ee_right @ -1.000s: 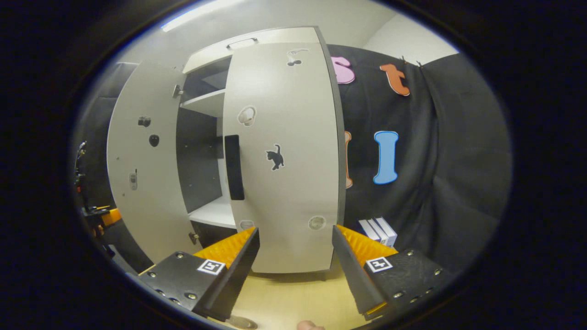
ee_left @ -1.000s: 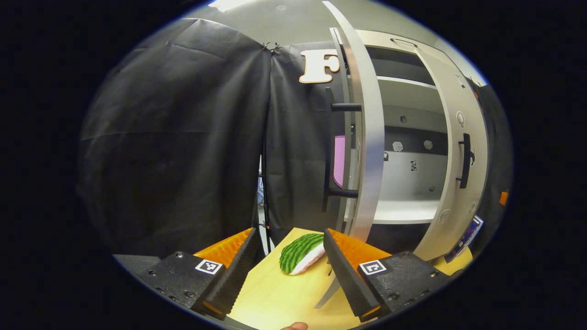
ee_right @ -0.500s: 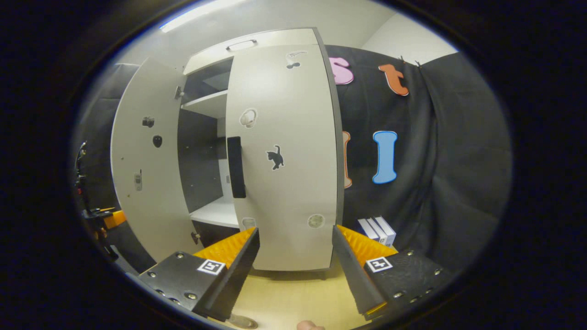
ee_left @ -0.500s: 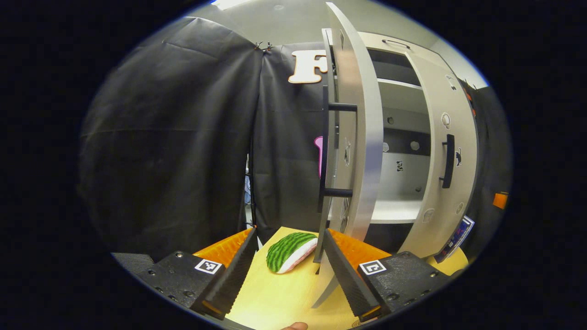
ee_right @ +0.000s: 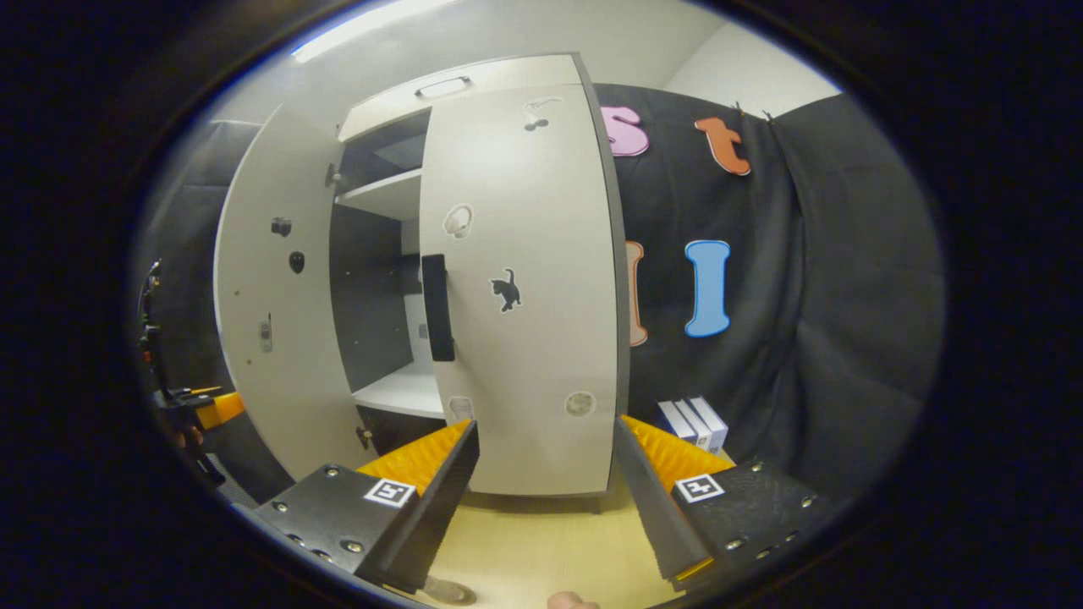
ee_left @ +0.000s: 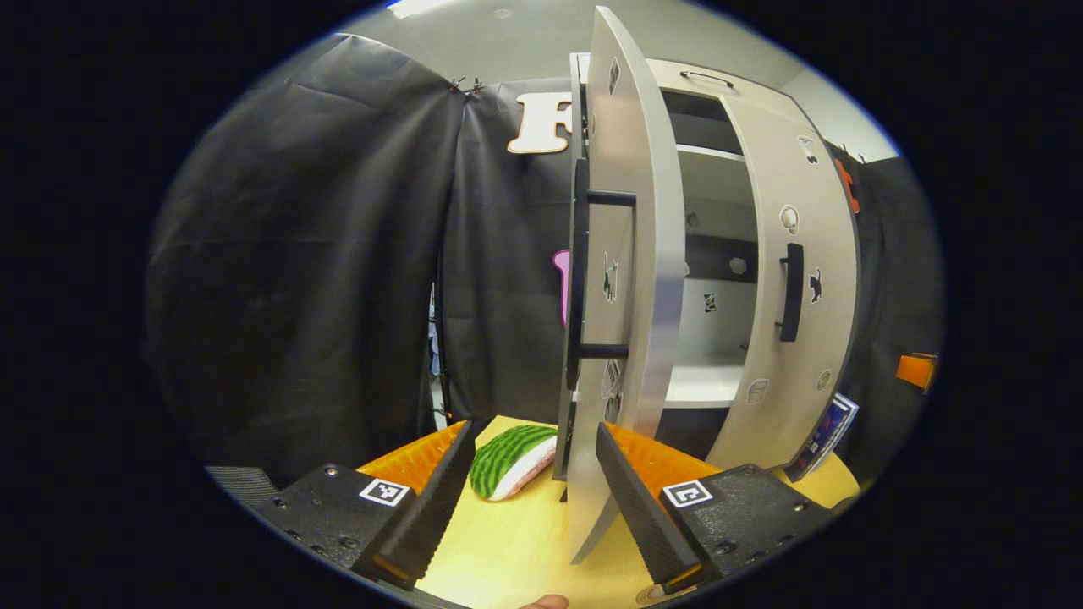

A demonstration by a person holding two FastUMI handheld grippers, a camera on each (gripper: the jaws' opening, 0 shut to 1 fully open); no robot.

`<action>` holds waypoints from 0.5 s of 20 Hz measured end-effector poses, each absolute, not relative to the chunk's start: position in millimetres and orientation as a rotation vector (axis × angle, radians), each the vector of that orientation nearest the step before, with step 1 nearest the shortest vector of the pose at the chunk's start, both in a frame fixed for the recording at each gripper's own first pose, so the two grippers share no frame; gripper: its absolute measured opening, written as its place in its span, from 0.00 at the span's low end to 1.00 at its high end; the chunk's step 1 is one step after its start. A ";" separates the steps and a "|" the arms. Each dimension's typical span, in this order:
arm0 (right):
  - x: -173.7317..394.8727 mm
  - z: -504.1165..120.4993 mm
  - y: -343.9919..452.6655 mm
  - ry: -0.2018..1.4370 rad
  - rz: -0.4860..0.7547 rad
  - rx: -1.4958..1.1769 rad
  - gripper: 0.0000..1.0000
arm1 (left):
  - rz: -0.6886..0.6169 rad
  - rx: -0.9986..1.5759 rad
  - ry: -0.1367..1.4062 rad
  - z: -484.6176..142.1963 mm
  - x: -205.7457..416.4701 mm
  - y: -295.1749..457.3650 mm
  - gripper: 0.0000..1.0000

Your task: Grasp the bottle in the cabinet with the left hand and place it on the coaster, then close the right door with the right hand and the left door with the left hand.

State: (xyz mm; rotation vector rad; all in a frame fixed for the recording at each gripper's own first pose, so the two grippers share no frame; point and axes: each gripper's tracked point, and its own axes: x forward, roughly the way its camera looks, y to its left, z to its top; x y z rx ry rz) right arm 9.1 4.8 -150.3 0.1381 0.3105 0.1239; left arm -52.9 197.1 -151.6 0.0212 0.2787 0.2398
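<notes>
Since a second ago the left door [ee_left: 630,279] has swung nearer edge-on; right door [ee_right: 525,288] is nearly shut. With both grippers' fingers wide apart and empty, press your left gripper [ee_left: 529,499] against its outer face.

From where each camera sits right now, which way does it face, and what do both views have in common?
Left gripper view: rides the left tongs, low over the yellow table; faces the left door edge-on, a watermelon-patterned object beside it.
Right gripper view: rides the right tongs; faces the right door almost squarely; a fingertip shows at the bottom edge.
Shared: the cabinet, both doors, the table.
</notes>
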 end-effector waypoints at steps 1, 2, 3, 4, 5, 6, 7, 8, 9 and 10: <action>9.6 -149.1 4.0 0.308 0.124 0.140 0.96 | 0.231 0.017 0.280 -151.5 -51.4 193.6 0.93; 9.1 -148.7 3.7 0.306 0.125 0.141 0.94 | 0.221 0.016 0.281 -152.2 -49.1 188.0 0.93; 8.7 -148.2 3.2 0.305 0.126 0.142 0.94 | 0.210 0.017 0.282 -152.8 -47.3 183.3 0.93; 8.9 -147.8 3.3 0.304 0.126 0.141 0.96 | 0.196 0.017 0.283 -152.9 -45.8 177.2 0.93; 9.1 -147.3 2.5 0.303 0.126 0.140 0.94 | 0.180 0.016 0.285 -153.6 -43.3 171.5 0.93; 8.6 -148.3 2.0 0.304 0.126 0.140 0.96 | 0.160 0.013 0.287 -154.3 -40.6 164.5 0.93; 7.4 -148.2 1.3 0.305 0.125 0.139 0.96 | 0.136 0.009 0.289 -155.9 -37.3 155.2 0.93; 7.2 -149.8 0.2 0.308 0.124 0.139 0.96 | 0.112 0.004 0.289 -157.9 -34.9 145.2 0.93; 7.2 -150.3 -0.6 0.309 0.122 0.138 0.96 | 0.091 0.000 0.290 -158.8 -33.5 143.4 0.93; 6.9 -150.8 -1.5 0.310 0.118 0.137 0.96 | 0.068 -0.001 0.290 -159.7 -28.8 133.1 0.93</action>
